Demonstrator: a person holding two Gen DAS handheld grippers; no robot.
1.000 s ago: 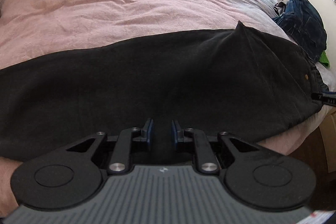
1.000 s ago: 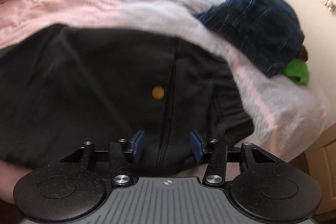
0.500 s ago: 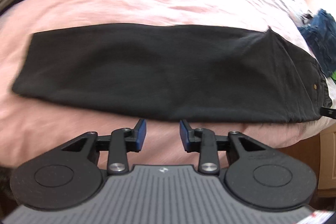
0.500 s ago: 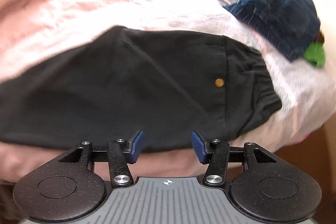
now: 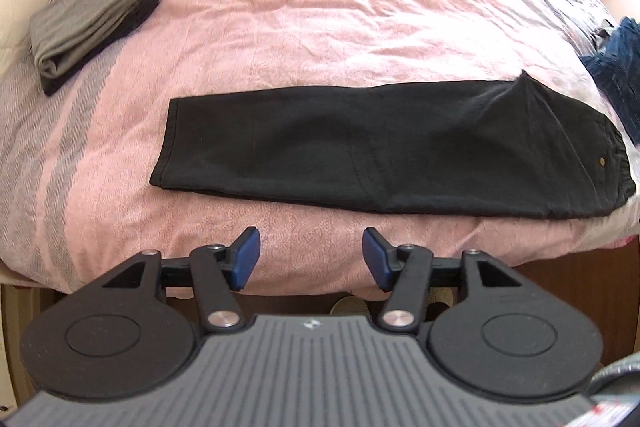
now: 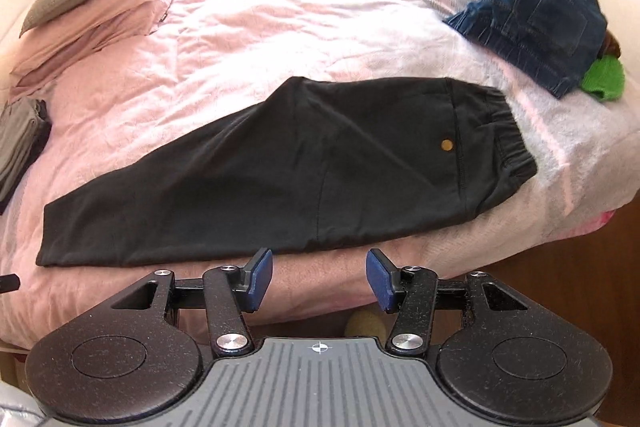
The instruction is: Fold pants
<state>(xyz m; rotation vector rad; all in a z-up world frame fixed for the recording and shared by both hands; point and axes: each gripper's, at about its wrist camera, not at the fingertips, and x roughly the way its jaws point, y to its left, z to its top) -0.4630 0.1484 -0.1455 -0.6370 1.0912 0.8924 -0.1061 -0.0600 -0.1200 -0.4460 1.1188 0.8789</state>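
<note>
Black pants (image 5: 380, 151) lie flat along the near edge of the pink bed, folded lengthwise, with the hem at the left and the elastic waistband (image 6: 508, 143) at the right. A small brass button (image 6: 447, 145) shows near the waist. My left gripper (image 5: 311, 257) hangs above and in front of the pants, its jaws opening, with nothing between the blue pads. My right gripper (image 6: 319, 277) hovers likewise off the bed's near edge, open and empty, clear of the cloth.
A folded grey garment stack (image 5: 88, 23) sits at the bed's far left. Blue jeans (image 6: 536, 15) and a green item (image 6: 604, 79) lie at the right corner. Pillows (image 6: 92, 3) are at the head. Wooden floor (image 6: 560, 287) lies below the bed's edge.
Both grippers have lifted up and back from the pants, so the whole garment now shows. The left jaws went from nearly shut to wide apart. The pants stay flat on the bed.
</note>
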